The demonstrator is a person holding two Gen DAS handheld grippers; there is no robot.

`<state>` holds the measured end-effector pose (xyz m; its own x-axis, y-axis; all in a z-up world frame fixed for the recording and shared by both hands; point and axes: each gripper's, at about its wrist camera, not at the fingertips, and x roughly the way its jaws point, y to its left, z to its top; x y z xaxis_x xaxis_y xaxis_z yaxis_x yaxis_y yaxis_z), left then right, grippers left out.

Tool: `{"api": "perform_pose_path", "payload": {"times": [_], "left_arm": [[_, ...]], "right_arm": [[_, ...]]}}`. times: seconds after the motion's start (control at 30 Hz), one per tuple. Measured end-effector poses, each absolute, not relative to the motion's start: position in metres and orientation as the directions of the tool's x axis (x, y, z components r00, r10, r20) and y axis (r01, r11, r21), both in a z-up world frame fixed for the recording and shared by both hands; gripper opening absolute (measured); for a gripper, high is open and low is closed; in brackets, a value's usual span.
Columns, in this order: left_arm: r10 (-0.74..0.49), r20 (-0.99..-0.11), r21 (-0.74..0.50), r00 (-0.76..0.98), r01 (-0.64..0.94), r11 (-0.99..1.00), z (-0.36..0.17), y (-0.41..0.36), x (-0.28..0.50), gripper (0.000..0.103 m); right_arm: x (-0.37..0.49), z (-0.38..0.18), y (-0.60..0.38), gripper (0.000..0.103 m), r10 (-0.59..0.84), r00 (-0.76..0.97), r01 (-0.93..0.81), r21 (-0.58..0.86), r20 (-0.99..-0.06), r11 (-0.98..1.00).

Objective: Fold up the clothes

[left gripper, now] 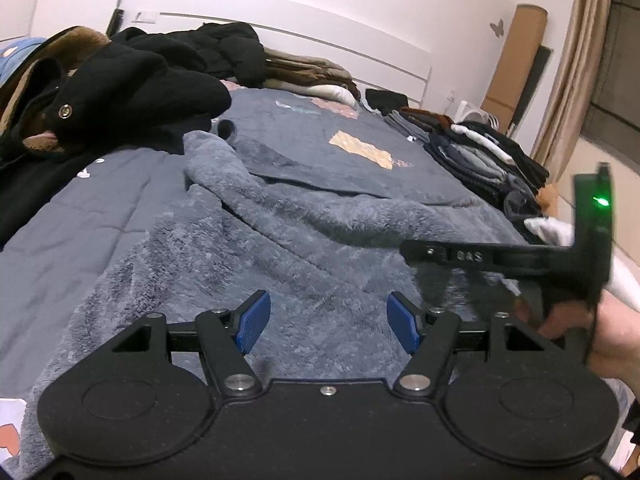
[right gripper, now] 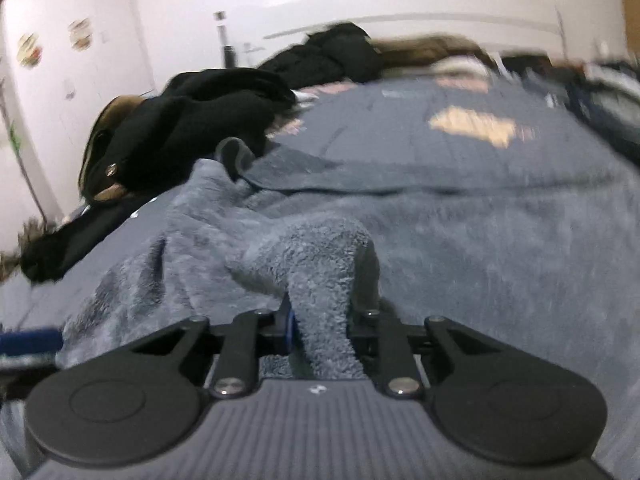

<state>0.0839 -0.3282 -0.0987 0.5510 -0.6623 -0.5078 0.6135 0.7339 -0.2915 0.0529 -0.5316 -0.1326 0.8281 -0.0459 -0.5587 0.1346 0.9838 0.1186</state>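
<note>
A grey fleece garment [left gripper: 280,232] lies spread and rumpled on the bed. My left gripper [left gripper: 329,320] hovers just above its near part, open, with its blue pads [left gripper: 254,322] wide apart and nothing between them. In the right wrist view my right gripper [right gripper: 324,320] is shut on a raised fold of the fleece garment [right gripper: 320,264], which bunches up between the fingers. The right gripper [left gripper: 460,258] also shows at the right of the left wrist view, held by a hand [left gripper: 612,340], with its fingers reaching into the fleece.
A dark blue-grey bedcover [left gripper: 320,136] with pale patches lies under the garment. Black and brown coats [left gripper: 120,84] are heaped at the far left. Stacks of folded clothes [left gripper: 480,152] line the right edge. A white headboard [left gripper: 320,36] stands behind.
</note>
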Motion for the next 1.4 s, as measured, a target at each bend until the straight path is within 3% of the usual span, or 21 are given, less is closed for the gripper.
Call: {"api": "perform_pose_path", "payload": {"times": [0.17, 0.37, 0.57, 0.67, 0.77, 0.9, 0.97, 1.13, 1.4], "left_arm": [[-0.656, -0.483, -0.359, 0.579, 0.553, 0.752, -0.095, -0.314, 0.097, 0.064], [-0.623, -0.487, -0.404, 0.612, 0.475, 0.782, -0.093, -0.299, 0.115, 0.064], [-0.622, -0.496, -0.381, 0.605, 0.493, 0.783, -0.095, -0.303, 0.115, 0.064], [-0.621, -0.497, -0.373, 0.606, 0.497, 0.783, -0.095, -0.304, 0.114, 0.064], [-0.623, -0.496, -0.387, 0.604, 0.489, 0.782, -0.096, -0.303, 0.115, 0.064], [-0.628, -0.495, -0.381, 0.601, 0.500, 0.778, -0.096, -0.305, 0.113, 0.064], [-0.630, -0.495, -0.376, 0.598, 0.506, 0.776, -0.096, -0.306, 0.112, 0.064], [-0.635, -0.498, -0.372, 0.591, 0.516, 0.772, -0.097, -0.309, 0.110, 0.064], [-0.637, -0.506, -0.369, 0.582, 0.522, 0.769, -0.099, -0.311, 0.109, 0.064]], "right_arm": [[0.041, -0.120, -0.489, 0.020, 0.056, 0.821, -0.099, -0.045, -0.568, 0.994], [0.023, -0.145, -0.423, 0.024, 0.150, 0.724, -0.358, -0.180, -0.674, 0.916], [0.006, -0.160, -0.396, 0.051, 0.168, 0.676, -0.451, -0.222, -0.717, 0.865], [0.006, -0.135, -0.415, 0.062, 0.227, 0.675, -0.429, -0.123, -0.702, 0.895], [0.006, -0.109, -0.435, 0.066, 0.285, 0.677, -0.404, -0.019, -0.679, 0.915], [0.012, -0.081, -0.493, 0.071, 0.332, 0.766, -0.280, 0.179, -0.550, 0.943], [0.017, -0.081, -0.525, 0.072, 0.284, 0.817, -0.172, 0.257, -0.502, 0.951], [0.035, -0.116, -0.562, 0.072, 0.084, 0.809, 0.030, 0.183, -0.582, 0.983], [0.050, -0.172, -0.565, 0.069, 0.073, 0.683, 0.105, 0.196, -0.726, 0.975]]}}
